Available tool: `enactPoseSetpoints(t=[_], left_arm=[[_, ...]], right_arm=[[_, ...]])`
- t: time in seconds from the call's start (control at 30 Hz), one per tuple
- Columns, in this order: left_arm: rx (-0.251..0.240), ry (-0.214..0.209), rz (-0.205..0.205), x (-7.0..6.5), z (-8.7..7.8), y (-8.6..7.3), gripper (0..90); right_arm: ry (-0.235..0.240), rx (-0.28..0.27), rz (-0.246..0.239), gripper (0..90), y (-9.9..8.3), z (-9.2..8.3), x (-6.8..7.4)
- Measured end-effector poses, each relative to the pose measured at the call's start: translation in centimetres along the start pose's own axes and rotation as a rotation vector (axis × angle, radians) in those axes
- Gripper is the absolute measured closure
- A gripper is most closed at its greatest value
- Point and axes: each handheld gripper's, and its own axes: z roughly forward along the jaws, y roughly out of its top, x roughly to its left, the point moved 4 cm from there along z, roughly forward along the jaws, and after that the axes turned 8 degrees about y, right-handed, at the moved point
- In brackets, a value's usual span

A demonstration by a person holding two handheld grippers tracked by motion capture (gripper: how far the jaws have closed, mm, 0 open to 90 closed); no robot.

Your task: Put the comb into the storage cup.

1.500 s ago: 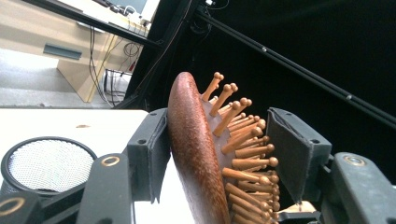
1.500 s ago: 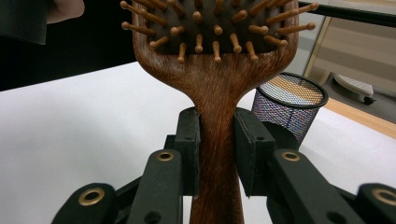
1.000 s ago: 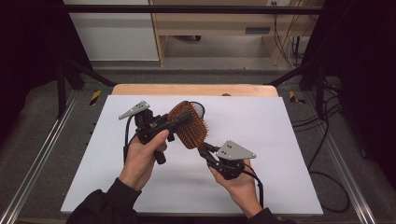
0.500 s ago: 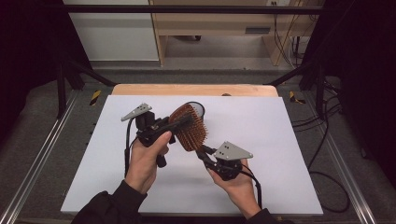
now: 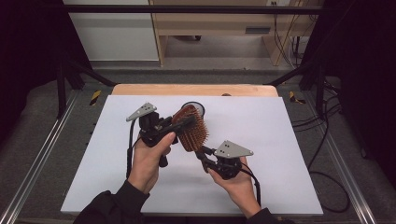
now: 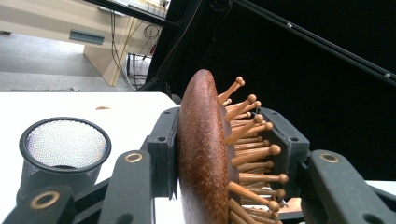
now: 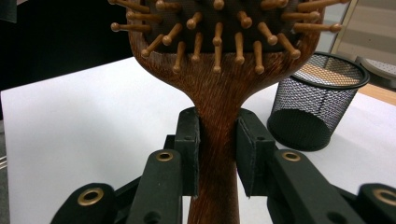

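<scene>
A wooden hairbrush (image 5: 194,133) with wooden pins is held above the white table between both grippers. My left gripper (image 5: 187,122) is shut on the brush head. In the left gripper view one pad presses the smooth back of the hairbrush (image 6: 203,149) and the other presses the pin tips, with the left gripper (image 6: 224,144) around it. My right gripper (image 5: 201,151) is shut on the handle just below the head. In the right gripper view, the pads of the right gripper (image 7: 218,140) squeeze the narrow neck of the hairbrush (image 7: 219,93).
A black mesh cup (image 5: 193,108) stands upright on the white table top (image 5: 280,140) just behind the brush; the mesh cup (image 6: 63,147) (image 7: 317,102) looks empty. A wooden strip (image 5: 196,89) lines the far edge. Cables lie on the floor at the right.
The left gripper's jaws have drawn in a little onto the brush head. Both hands and the brush have barely shifted.
</scene>
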Motion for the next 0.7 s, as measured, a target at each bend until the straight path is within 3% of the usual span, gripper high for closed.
enactPoseSetpoints(t=[0.17,0.53,0.7], left_arm=[[-0.001,0.002,-0.001,0.1,-0.1,0.3,52.9],[-0.024,0.037,0.018,1.2,-0.3,0.8,52.8],[-0.032,0.041,0.014,1.4,-0.4,1.0,52.8]], right_arm=[[0.013,-0.016,0.004,71.7,0.2,0.0,-0.1],[-0.019,-0.083,0.048,30.1,-0.3,-1.4,-1.1],[-0.051,-0.146,0.074,22.8,-0.7,-2.7,-2.8]])
